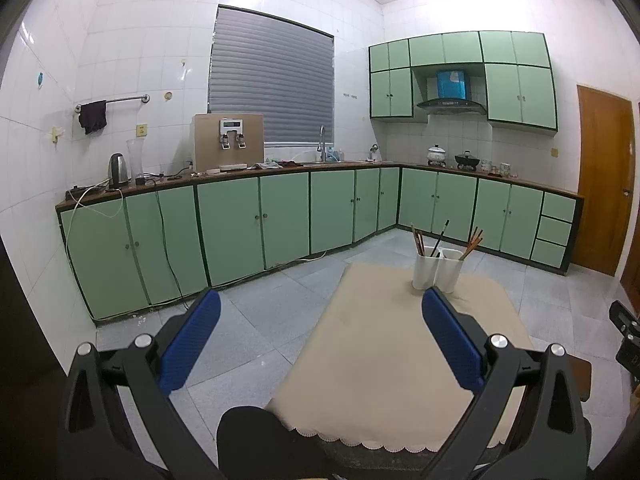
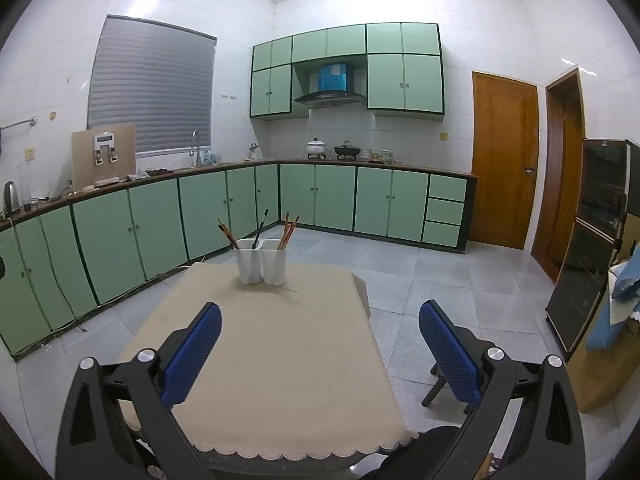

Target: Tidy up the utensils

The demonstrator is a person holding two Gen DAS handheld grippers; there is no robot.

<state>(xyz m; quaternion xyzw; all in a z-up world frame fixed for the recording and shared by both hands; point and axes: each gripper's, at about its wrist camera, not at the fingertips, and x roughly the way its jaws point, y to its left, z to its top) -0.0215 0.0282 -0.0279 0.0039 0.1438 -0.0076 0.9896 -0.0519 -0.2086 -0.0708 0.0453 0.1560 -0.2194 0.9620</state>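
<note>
A white two-compartment utensil holder [image 1: 438, 269] [image 2: 262, 261] stands at the far end of a table with a beige cloth [image 1: 392, 344] [image 2: 272, 352]. Several chopsticks [image 1: 472, 242] [image 2: 289, 230] stick up out of both compartments: brown ones and a dark one [image 2: 261, 227] on the left, reddish-brown ones on the right. My left gripper [image 1: 320, 304] is open, held above the table's near left edge with nothing between its blue pads. My right gripper [image 2: 320, 316] is open too, above the table's near right side, and holds nothing.
Green base cabinets [image 1: 240, 224] [image 2: 160, 216] run along the left and far walls under a brown counter with a kettle [image 1: 118, 170], a water dispenser [image 1: 228, 142] and pots [image 2: 346, 150]. A dark glass cabinet [image 2: 596, 240] stands at the right. A stool [image 2: 438, 380] is beside the table. A person's dark knee [image 1: 256, 436] is below.
</note>
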